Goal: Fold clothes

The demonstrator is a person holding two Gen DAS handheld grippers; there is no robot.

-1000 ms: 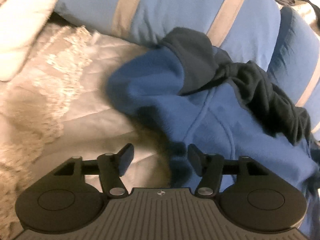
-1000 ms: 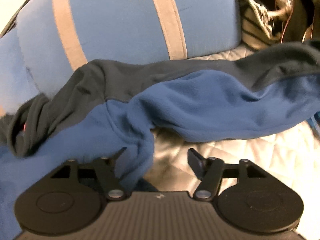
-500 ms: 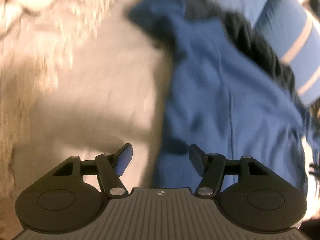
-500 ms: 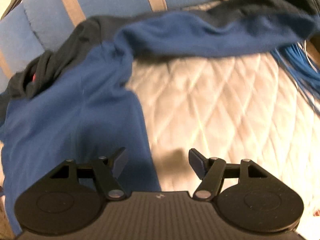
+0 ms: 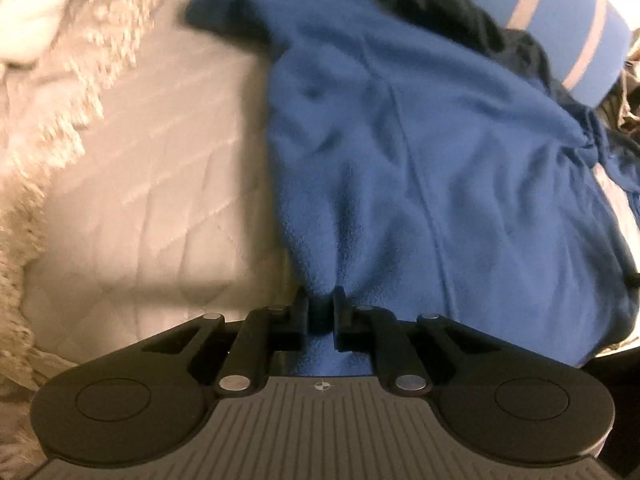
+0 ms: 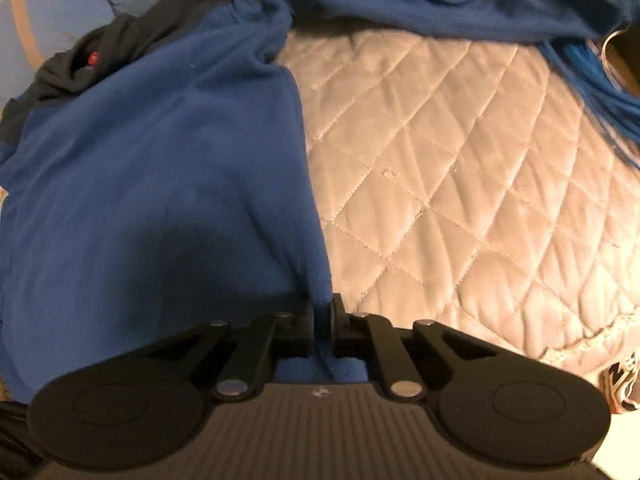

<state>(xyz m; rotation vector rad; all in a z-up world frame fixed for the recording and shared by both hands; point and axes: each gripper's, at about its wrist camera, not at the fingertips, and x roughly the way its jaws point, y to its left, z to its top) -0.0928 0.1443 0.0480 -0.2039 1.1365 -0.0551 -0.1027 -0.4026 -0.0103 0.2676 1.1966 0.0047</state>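
Note:
A blue fleece top (image 5: 420, 152) with a dark navy collar and shoulders lies spread on a quilted beige bedspread (image 5: 152, 184). My left gripper (image 5: 321, 312) is shut on the near hem of the fleece at its left corner. In the right wrist view the same fleece (image 6: 160, 168) fills the left half, one sleeve (image 6: 440, 4) stretched across the far side. My right gripper (image 6: 323, 316) is shut on the hem at the fleece's right edge.
A blue pillow with tan stripes (image 5: 568, 20) lies behind the fleece, also seen in the right wrist view (image 6: 48, 12). A lace-fringed cream throw (image 5: 48, 120) lies at the left. Blue cords (image 6: 592, 80) hang at the far right. A shoe (image 6: 620, 380) sits below the bed's edge.
Both grippers have drawn back from near the pillows to the fleece's near hem and closed on it; a second ago both were open and empty.

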